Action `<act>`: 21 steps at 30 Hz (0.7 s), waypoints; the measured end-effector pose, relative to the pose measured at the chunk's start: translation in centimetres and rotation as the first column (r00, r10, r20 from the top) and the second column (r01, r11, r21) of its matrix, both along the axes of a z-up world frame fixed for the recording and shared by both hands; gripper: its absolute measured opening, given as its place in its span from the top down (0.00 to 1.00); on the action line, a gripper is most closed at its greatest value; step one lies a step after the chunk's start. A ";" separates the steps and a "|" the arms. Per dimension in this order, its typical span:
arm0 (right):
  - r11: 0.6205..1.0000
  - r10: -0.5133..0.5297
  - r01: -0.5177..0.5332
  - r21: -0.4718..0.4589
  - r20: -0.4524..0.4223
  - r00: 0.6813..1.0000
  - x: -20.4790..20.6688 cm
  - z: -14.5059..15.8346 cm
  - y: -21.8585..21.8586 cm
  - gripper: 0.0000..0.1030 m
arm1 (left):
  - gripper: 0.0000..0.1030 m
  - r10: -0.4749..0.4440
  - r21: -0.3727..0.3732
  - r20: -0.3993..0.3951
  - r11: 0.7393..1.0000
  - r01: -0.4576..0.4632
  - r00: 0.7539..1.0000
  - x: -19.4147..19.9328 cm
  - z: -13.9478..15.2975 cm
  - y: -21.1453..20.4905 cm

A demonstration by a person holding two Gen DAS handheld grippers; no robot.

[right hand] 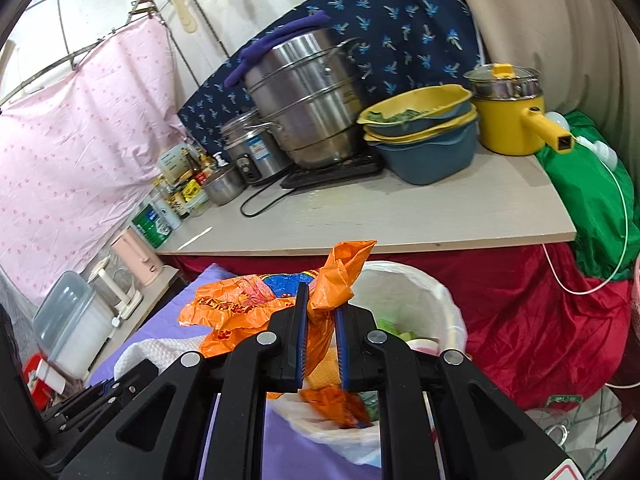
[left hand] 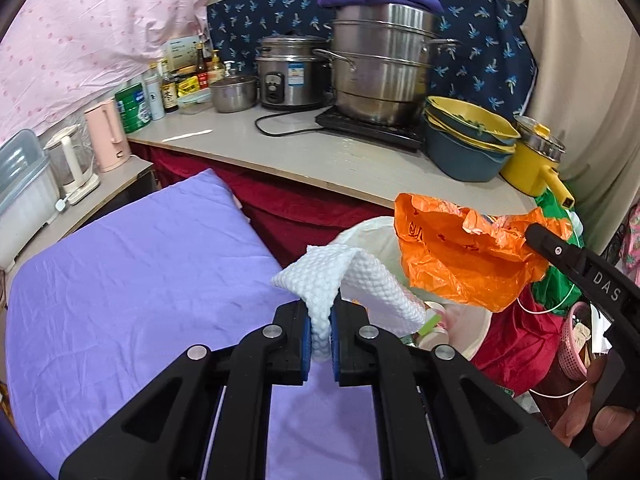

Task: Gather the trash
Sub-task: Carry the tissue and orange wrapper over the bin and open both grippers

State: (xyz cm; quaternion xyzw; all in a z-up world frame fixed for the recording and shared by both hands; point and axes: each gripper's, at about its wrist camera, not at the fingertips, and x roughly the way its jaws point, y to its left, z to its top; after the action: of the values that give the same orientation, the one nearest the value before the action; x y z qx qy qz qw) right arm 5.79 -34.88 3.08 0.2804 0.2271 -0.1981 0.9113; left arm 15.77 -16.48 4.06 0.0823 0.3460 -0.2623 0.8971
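Holding the white paper towel (left hand: 344, 280) clamped in my left tool (left hand: 320, 344) and the orange plastic bag (right hand: 256, 312) pinched in my right tool (right hand: 322, 344), I judge both still need dropping into the white-lined bin (right hand: 420, 292) just beyond, beside the purple bed (left hand: 140, 280).

Behind the matt, pale wood-look counter (left hand: 304, 152), the big steamer pot (left hand: 380, 64) is brushed, shiny metal, while near its front edge hang a crinkled glossy orange plastic bag (left hand: 460, 256) and a white dimpled paper towel (left hand: 340, 276), above smooth matt purple cloth (left hand: 140, 280).
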 end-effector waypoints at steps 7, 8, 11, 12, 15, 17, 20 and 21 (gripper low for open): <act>0.998 -0.053 0.053 0.016 -0.021 0.998 -1.8 -1.9 -2.7 0.89 | 0.93 -0.030 0.029 -0.016 0.999 0.031 0.999 -0.2 -1.4 -3.3; 0.998 -0.060 0.060 0.015 -0.023 0.998 -2.0 -2.0 -3.0 0.89 | 0.93 -0.035 0.032 -0.018 0.999 0.035 0.999 -0.2 -1.5 -3.6; 0.996 -0.080 0.080 0.025 -0.032 0.996 -2.3 -2.7 -4.1 0.89 | 0.93 -0.050 0.044 -0.030 0.998 0.052 0.998 0.1 -2.3 -5.0; 0.996 -0.087 0.088 0.027 -0.035 0.996 -2.4 -2.9 -4.4 0.89 | 0.93 -0.054 0.047 -0.034 0.997 0.056 0.998 0.2 -2.5 -5.3; 0.994 -0.103 0.104 0.033 -0.045 0.994 -2.4 -3.5 -5.3 0.89 | 0.91 -0.066 0.057 -0.048 0.996 0.069 0.997 0.7 -3.4 -6.6; 0.993 -0.108 0.110 0.039 -0.051 0.993 -2.2 -3.9 -5.8 0.89 | 0.89 -0.070 0.061 -0.051 0.995 0.073 0.996 1.0 -4.1 -7.3; 0.993 -0.109 0.112 0.045 -0.063 0.992 -1.6 -4.6 -6.3 0.89 | 0.81 -0.071 0.071 -0.054 0.995 0.074 0.996 1.7 -4.9 -7.8; 0.993 -0.105 0.109 0.046 -0.067 0.992 -1.3 -4.7 -6.2 0.89 | 0.71 -0.065 0.071 -0.053 0.995 0.069 0.996 2.0 -5.0 -7.7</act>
State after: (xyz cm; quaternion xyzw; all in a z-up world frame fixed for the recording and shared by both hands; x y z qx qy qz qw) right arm 4.50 -41.13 -1.67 0.3081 0.2456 -0.2499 0.8845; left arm 17.74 -24.22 -0.95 0.1197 0.3748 -0.2814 0.8752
